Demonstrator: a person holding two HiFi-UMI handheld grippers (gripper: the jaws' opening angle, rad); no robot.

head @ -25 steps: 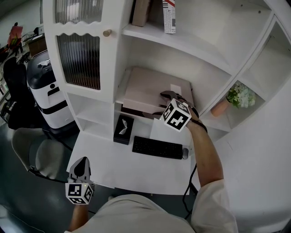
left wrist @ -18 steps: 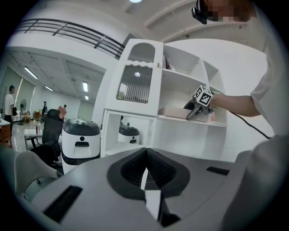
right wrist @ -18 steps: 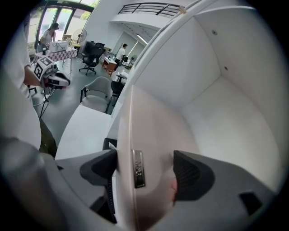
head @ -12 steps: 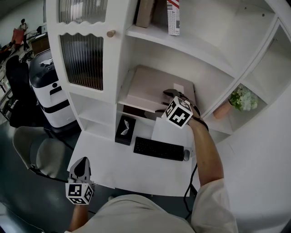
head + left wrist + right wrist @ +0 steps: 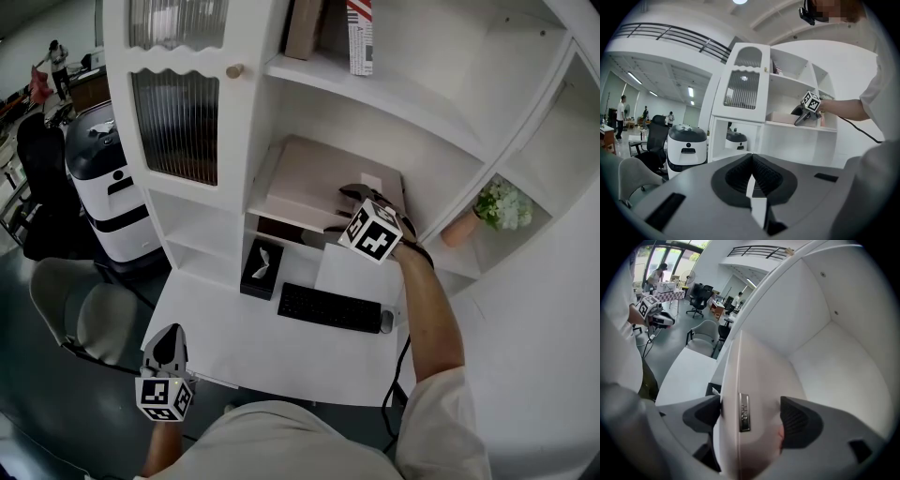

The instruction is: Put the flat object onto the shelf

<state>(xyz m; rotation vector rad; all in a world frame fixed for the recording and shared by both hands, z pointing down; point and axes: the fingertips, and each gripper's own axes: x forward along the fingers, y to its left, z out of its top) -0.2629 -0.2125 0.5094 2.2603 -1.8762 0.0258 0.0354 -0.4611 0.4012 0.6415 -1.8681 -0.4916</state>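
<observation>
Hardly moved from a second ago, the right tongs [image 5: 750, 414] clamp the smooth, pale-pink flat object [image 5: 309, 178] lying on the white shelf [image 5: 279, 217]. Left tongs [image 5: 752, 172] are closed, empty.

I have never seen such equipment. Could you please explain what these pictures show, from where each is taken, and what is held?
A person holds a two-jaw gripper in each hand. The head view looks down from the person's head; the other two views come from cameras on the grippers. The right gripper is closed on a flat pinkish case that rests on the white shelf. The left gripper hangs low beside the desk, shut and empty. On the desk lie a keyboard, a mouse and a black tissue box.
</observation>
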